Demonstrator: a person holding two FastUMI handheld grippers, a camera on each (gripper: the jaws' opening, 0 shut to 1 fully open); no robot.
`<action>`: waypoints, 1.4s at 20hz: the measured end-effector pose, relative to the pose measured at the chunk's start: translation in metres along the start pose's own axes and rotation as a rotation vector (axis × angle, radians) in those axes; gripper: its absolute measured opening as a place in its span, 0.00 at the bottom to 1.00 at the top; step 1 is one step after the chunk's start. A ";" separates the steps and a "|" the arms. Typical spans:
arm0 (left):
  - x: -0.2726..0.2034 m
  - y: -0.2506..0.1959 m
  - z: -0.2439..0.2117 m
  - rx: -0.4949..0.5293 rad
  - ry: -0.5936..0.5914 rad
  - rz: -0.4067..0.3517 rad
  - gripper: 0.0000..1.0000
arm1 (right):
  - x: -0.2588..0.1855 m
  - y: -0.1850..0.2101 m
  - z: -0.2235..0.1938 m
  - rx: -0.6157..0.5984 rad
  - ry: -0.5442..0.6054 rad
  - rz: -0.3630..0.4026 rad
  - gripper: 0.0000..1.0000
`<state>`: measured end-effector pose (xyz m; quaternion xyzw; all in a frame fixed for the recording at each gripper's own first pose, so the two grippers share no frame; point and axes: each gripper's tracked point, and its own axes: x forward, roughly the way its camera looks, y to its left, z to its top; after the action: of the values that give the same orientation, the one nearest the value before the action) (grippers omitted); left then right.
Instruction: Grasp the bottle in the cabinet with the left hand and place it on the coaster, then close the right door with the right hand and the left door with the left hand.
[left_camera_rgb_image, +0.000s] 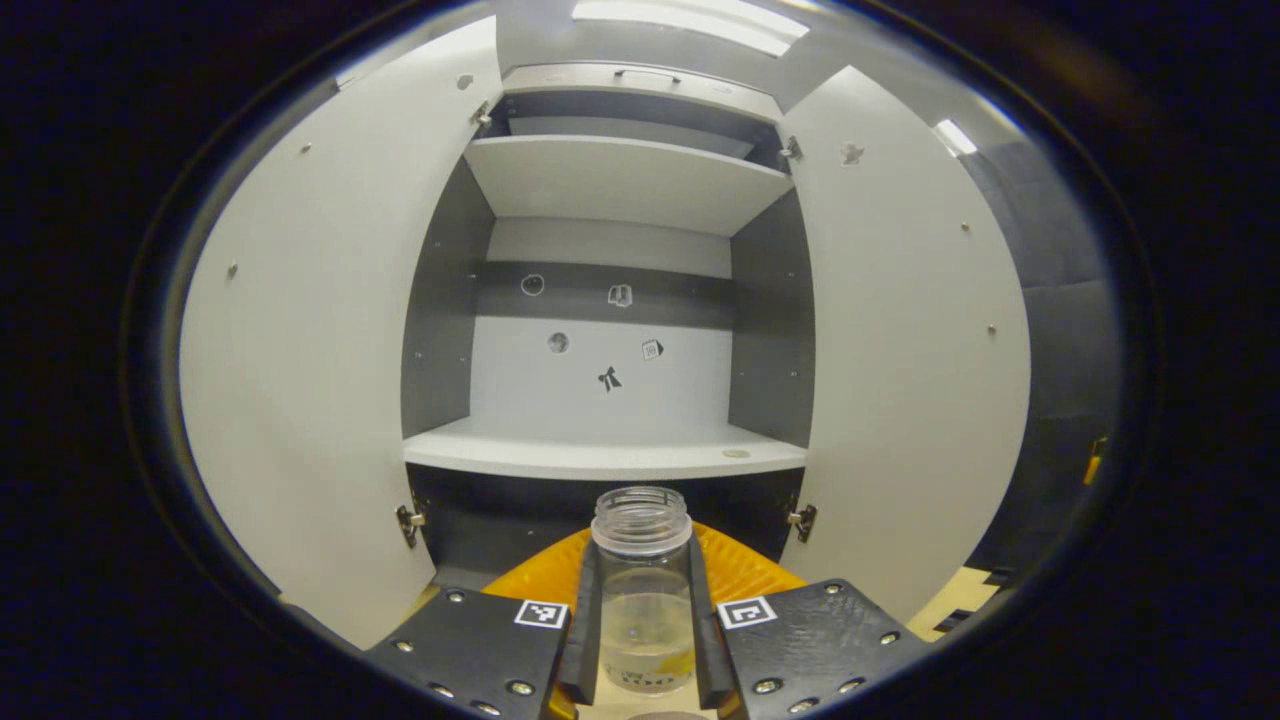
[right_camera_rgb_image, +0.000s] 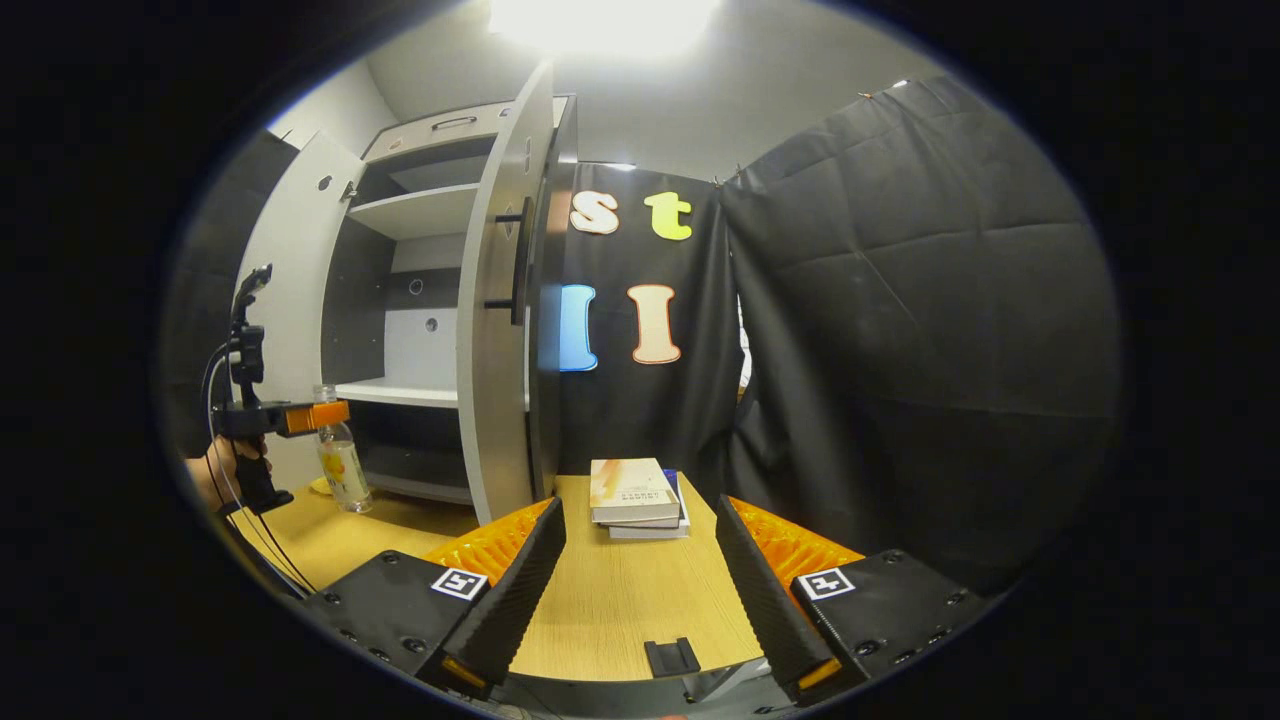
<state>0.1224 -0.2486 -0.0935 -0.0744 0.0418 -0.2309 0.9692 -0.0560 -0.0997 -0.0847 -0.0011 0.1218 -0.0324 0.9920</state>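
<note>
Bottle (left_camera_rgb_image: 641, 590) out of the cabinet (left_camera_rgb_image: 600, 455), clamped in left gripper (left_camera_rgb_image: 645, 620) near coaster (right_camera_rgb_image: 322, 486); right gripper (right_camera_rgb_image: 640, 570) jaws apart; both doors unclosed

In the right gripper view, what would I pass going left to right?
Hand holding the left tongs → bottle → open cabinet shelf → right door, edge-on → stacked books → black cloth wall.

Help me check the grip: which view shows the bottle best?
The left gripper view: the bottle stands close up between the left claw fingers, open neck visible. The right gripper view shows it small and far off, beside the cabinet.
</note>
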 end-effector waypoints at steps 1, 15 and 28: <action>-0.001 0.000 -0.008 -0.002 0.011 0.003 0.41 | 0.000 0.001 -0.001 0.001 0.004 0.001 0.97; -0.034 -0.009 -0.116 -0.013 0.128 0.026 0.41 | 0.000 0.003 -0.016 -0.044 0.057 0.042 0.97; -0.064 -0.022 -0.164 0.018 0.173 0.067 0.42 | 0.004 0.011 -0.009 0.031 0.025 0.070 0.97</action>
<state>0.0374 -0.2593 -0.2484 -0.0442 0.1258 -0.2041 0.9698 -0.0536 -0.0885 -0.0945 0.0191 0.1338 0.0002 0.9908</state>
